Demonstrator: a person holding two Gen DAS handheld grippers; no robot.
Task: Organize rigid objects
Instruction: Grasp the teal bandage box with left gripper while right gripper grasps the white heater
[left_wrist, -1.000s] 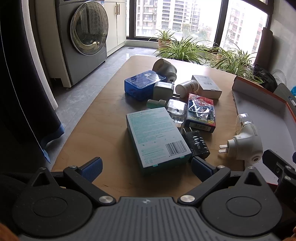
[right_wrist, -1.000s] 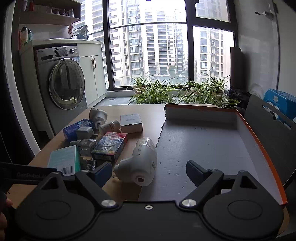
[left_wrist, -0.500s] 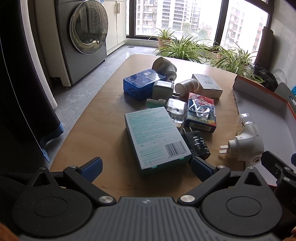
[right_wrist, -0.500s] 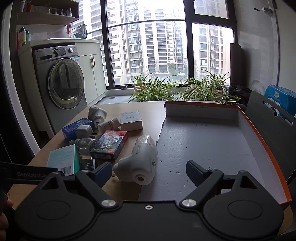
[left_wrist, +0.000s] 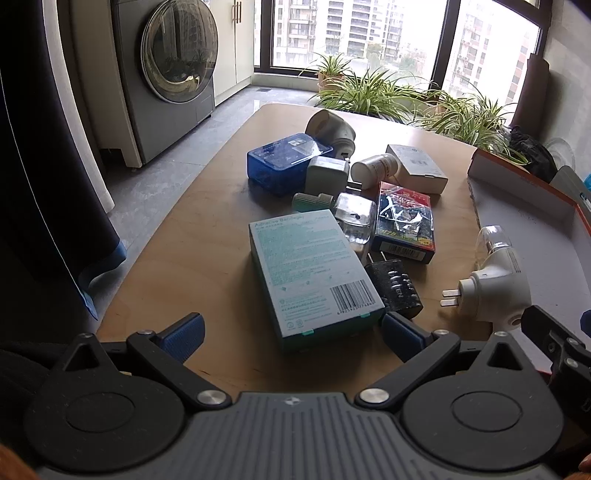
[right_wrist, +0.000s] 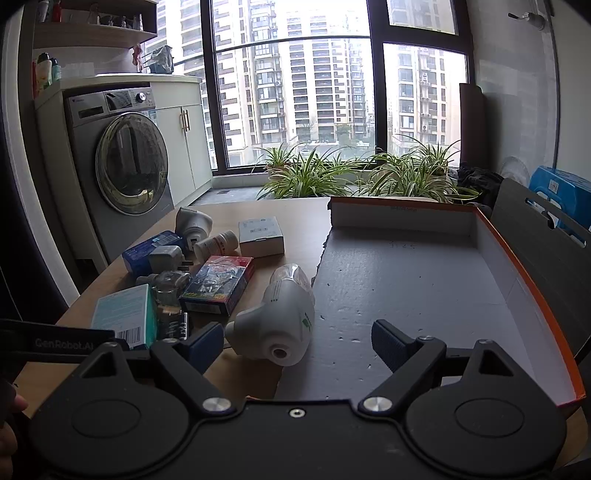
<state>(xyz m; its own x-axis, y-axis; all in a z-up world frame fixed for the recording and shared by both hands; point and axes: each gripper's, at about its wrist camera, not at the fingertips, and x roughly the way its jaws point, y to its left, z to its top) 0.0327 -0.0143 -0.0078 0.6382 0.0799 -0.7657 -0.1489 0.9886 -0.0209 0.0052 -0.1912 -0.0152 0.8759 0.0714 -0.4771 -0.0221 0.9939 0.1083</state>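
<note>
A pile of small items lies on the wooden table (left_wrist: 207, 236). Nearest is a teal bandage box (left_wrist: 314, 273), whose near end sits between the fingers of my open left gripper (left_wrist: 291, 330). Beside it are a black plug adapter (left_wrist: 393, 288), a red and blue card box (left_wrist: 404, 221) and a blue plastic case (left_wrist: 284, 160). A white plug-in night light (right_wrist: 277, 321) lies at the edge of the grey tray, and my open right gripper (right_wrist: 297, 341) stands around its near end without touching it. The same night light (left_wrist: 493, 284) shows at the right of the left wrist view.
A large shallow tray (right_wrist: 424, 273) with orange rim fills the right side of the table. Further back lie a white box (left_wrist: 415, 168), a white bottle (left_wrist: 375, 166), a grey charger (left_wrist: 327, 173) and a round white device (left_wrist: 330, 127). A washing machine (right_wrist: 122, 162) and potted plants (right_wrist: 354, 177) stand beyond.
Both grippers have drifted slightly; the right wrist view has tilted a little lower toward the night light. Nothing on the table has moved.
</note>
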